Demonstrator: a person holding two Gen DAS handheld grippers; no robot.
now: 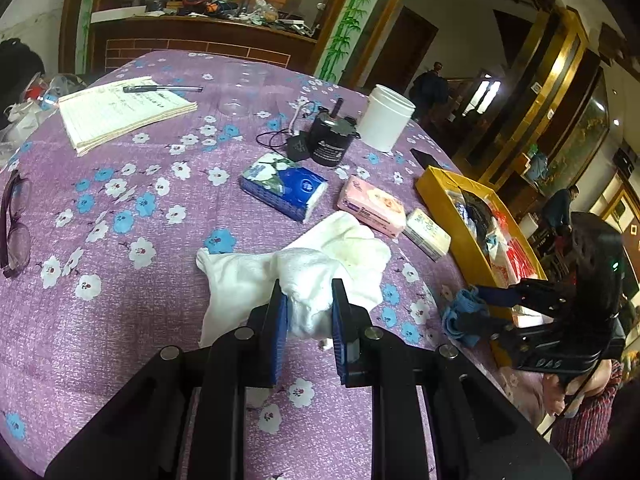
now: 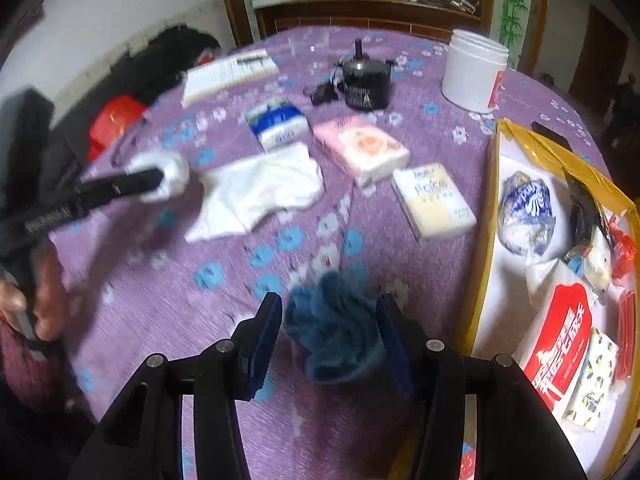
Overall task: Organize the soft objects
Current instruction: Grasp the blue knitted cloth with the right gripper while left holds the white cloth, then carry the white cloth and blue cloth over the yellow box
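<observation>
Purple cloth with blue and white flowers [image 1: 100, 312] covers the round table. Left gripper [image 1: 308, 300]: fingers closed narrow on a bunched white towel [image 1: 308, 280], lifted a little above the cloth; a second white cloth [image 2: 260, 188] lies flat just beyond it. Right gripper [image 2: 328, 320]: a crumpled blue cloth [image 2: 332, 324] sits between its fingers, which press it from both sides, near the yellow box [image 2: 486, 216] at the table's right edge. Box already holds tissue packs and wrapped items.

On the table: blue tissue pack [image 1: 284, 188], pink tissue pack [image 1: 372, 204], cream tissue pack [image 1: 426, 234], black motor [image 1: 332, 140], white jar [image 1: 386, 118], notebook [image 1: 120, 112] with pen [image 1: 162, 89], glasses [image 1: 14, 224].

Room: wooden counter [image 1: 200, 36] with clutter behind, bamboo-painted pillar [image 1: 348, 16], white wall at left.
</observation>
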